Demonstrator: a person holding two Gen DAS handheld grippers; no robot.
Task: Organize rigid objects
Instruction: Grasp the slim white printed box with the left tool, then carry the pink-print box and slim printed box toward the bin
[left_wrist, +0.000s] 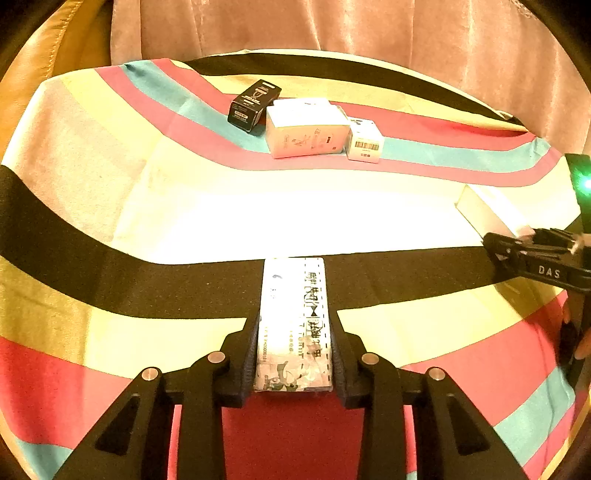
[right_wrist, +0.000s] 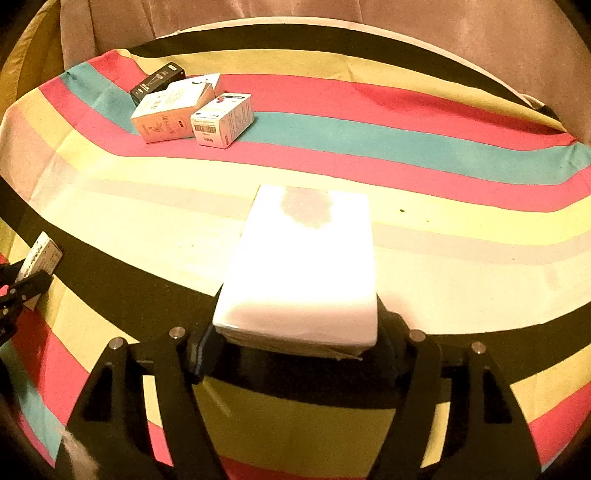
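My left gripper (left_wrist: 295, 323) is shut on a narrow printed box (left_wrist: 293, 291), its pads pressing both long sides just above the striped cloth. My right gripper (right_wrist: 299, 304) is shut on a wide white box (right_wrist: 306, 254), holding it at its near end. Each wrist view catches the other tool at its edge: the right gripper (left_wrist: 517, 253) with the white box (left_wrist: 487, 214), and the left gripper (right_wrist: 22, 291) with the narrow box (right_wrist: 40, 254). At the far side three boxes sit close together: a black box (left_wrist: 253, 105), a pale pink box (left_wrist: 306, 129) and a small white barcode box (left_wrist: 364, 142).
A striped cloth (left_wrist: 147, 206) in black, cream, pink and teal covers the whole surface. Pink velvety fabric (left_wrist: 332, 26) rises behind its far edge. The same cluster shows in the right wrist view: black box (right_wrist: 157, 82), pink box (right_wrist: 170, 110), barcode box (right_wrist: 223, 120).
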